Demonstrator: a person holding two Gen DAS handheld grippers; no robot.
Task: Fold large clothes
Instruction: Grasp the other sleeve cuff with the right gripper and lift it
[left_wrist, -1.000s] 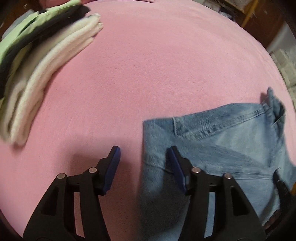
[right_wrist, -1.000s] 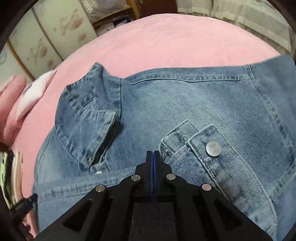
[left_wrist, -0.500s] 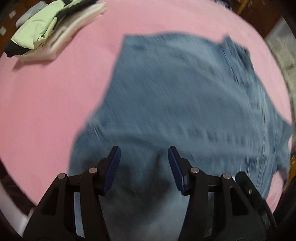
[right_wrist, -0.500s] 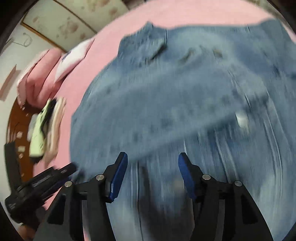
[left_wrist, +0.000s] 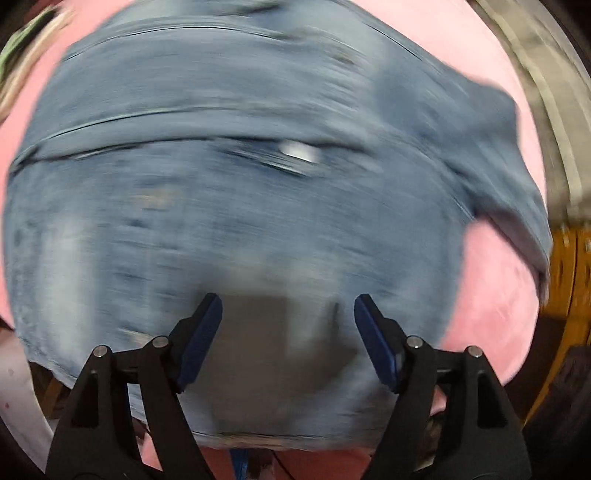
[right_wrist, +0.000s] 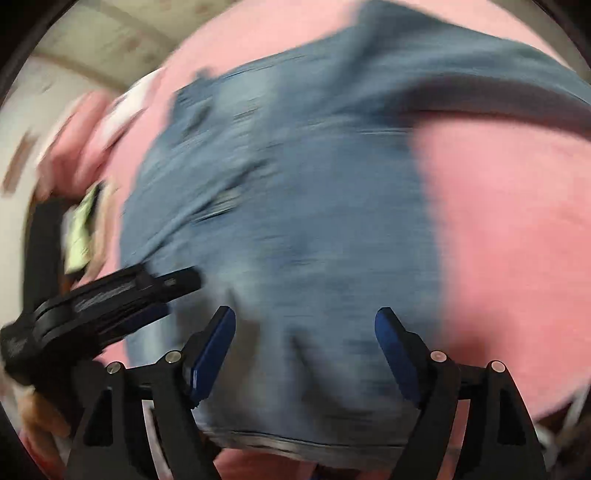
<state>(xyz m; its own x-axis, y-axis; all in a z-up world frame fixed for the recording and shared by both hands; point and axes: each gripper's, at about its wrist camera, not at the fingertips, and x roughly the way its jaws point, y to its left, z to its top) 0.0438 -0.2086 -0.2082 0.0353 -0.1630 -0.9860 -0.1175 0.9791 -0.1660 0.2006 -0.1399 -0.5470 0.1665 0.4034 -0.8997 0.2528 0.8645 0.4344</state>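
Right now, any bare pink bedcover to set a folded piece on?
Yes: a broad bare patch of pink cover right of the denim garment. Left is crowded: folded pile, left tool. Frames are blurred.

The blurred blue denim garment (left_wrist: 258, 184) covers most of the pink fleece bed surface (left_wrist: 495, 295), leaving bare pink to its right, where a gripper could pass. In the right wrist view a wide bare pink strip (right_wrist: 509, 240) lies right of the denim. The left gripper (right_wrist: 155, 291) sits close at the denim's left edge there, crowding that side. A blurred stack of folded green and white clothes (left_wrist: 22, 55) occupies the far left corner.
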